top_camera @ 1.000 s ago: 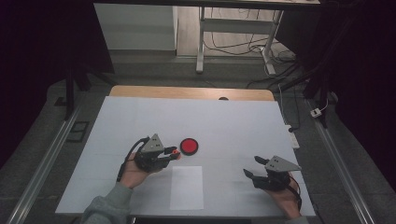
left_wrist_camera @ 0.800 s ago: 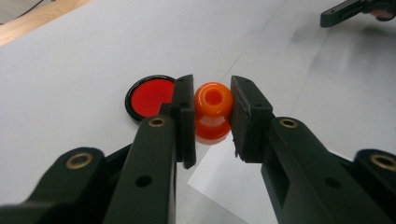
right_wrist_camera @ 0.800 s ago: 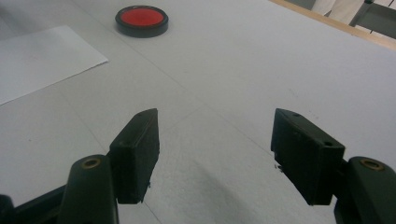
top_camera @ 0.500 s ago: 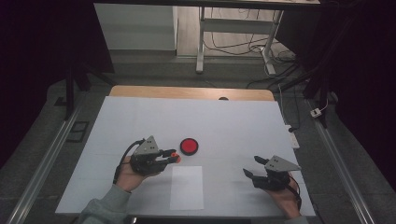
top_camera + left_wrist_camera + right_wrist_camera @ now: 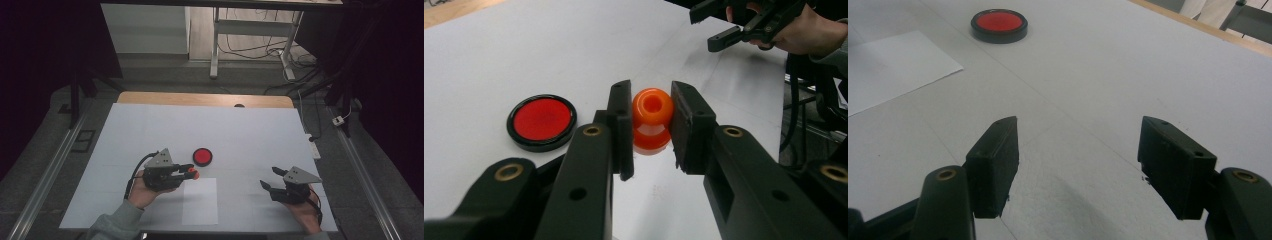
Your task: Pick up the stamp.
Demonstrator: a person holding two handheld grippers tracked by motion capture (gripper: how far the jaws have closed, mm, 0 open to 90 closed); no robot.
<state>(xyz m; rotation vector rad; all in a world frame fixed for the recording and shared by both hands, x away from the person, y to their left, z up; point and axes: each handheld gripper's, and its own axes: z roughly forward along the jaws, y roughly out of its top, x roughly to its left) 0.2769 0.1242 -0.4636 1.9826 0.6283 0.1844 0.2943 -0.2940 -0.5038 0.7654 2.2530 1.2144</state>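
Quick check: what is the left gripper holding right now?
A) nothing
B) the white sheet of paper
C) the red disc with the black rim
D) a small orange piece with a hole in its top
D: in the left gripper view, the left gripper's fingers press on both sides of the orange piece, while the red disc lies apart on the table.

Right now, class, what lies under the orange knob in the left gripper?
The white table lies under the orange knob, which the left gripper clamps from both sides. Whether the knob touches the table or hangs just above it cannot be seen.
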